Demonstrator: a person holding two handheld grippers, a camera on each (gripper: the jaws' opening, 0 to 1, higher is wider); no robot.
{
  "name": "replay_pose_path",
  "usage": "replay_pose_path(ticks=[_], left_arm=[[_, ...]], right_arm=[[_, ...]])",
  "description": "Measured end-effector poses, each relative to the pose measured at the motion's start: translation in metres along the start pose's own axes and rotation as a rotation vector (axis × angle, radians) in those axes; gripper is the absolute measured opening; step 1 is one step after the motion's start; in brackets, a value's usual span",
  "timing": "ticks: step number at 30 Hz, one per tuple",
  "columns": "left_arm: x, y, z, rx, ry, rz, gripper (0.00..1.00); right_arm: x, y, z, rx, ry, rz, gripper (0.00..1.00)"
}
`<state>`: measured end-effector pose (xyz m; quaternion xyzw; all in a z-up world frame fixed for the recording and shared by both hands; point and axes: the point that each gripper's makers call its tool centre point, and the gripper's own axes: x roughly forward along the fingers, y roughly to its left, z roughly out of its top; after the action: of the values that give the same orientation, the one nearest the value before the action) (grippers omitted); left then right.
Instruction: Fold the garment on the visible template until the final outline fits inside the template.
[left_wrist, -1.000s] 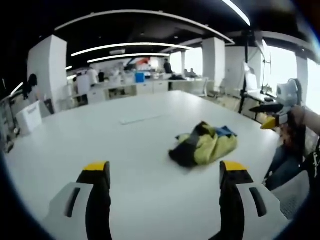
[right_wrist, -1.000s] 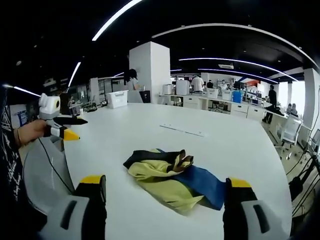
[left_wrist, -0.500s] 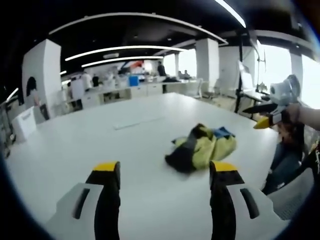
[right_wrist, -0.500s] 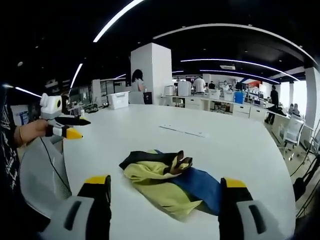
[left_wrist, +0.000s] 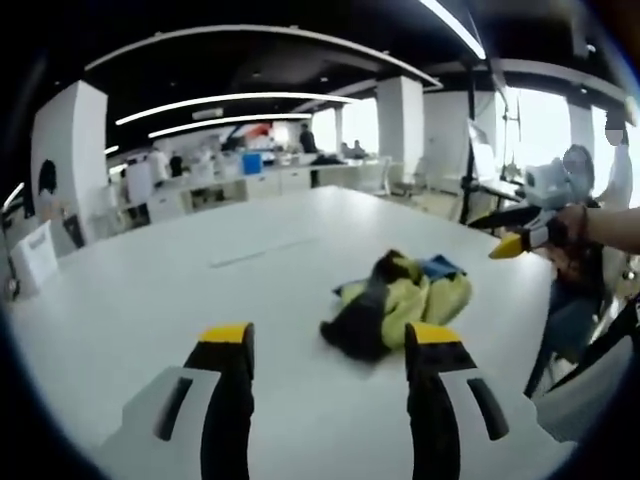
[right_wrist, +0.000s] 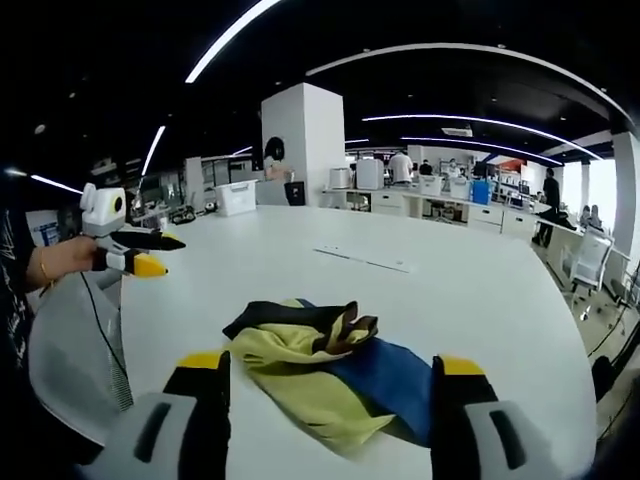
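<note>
A crumpled garment (left_wrist: 395, 305) (right_wrist: 325, 365) of yellow, black and blue cloth is seen lying bunched on the white table (left_wrist: 150, 290) (right_wrist: 450, 290), its outline irregular. No container can be made out near it. Beyond the garment a thin pale strip (left_wrist: 262, 251) (right_wrist: 365, 258) lies flat on the table. The left gripper (left_wrist: 328, 340) (right_wrist: 150, 253) is held above the table short of the garment, jaws spread and empty. The right gripper (right_wrist: 330, 368) (left_wrist: 505, 232) is likewise parted, with nothing grasped, the garment lying just ahead between its jaws.
</note>
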<state>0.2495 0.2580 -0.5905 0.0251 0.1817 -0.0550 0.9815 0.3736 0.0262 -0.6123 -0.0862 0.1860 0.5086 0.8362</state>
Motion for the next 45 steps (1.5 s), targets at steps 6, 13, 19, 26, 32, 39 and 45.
replay_pose_path(ticks=[6,13,19,26,32,39,45], left_arm=[[0.013,-0.006,-0.001,0.006,0.017,-0.038,0.51],[0.031,-0.012,-0.003,0.010,0.032,-0.075,0.47],[0.048,-0.020,-0.005,0.031,0.041,-0.114,0.45],[0.067,-0.023,-0.009,0.035,0.052,-0.141,0.40],[0.080,-0.027,-0.012,0.033,0.061,-0.159,0.38],[0.097,-0.032,-0.017,0.038,0.075,-0.186,0.33],[0.108,-0.038,-0.023,0.046,0.095,-0.215,0.29]], right_arm=[[0.012,-0.004,-0.002,0.003,0.012,0.008,0.78],[0.028,-0.007,-0.005,0.021,0.022,0.017,0.74],[0.041,-0.009,-0.008,0.026,0.029,0.025,0.73],[0.056,-0.010,-0.012,0.036,0.041,0.037,0.71],[0.069,-0.010,-0.016,0.046,0.049,0.050,0.69],[0.081,-0.010,-0.022,0.055,0.064,0.058,0.67],[0.088,-0.011,-0.026,0.054,0.073,0.057,0.65]])
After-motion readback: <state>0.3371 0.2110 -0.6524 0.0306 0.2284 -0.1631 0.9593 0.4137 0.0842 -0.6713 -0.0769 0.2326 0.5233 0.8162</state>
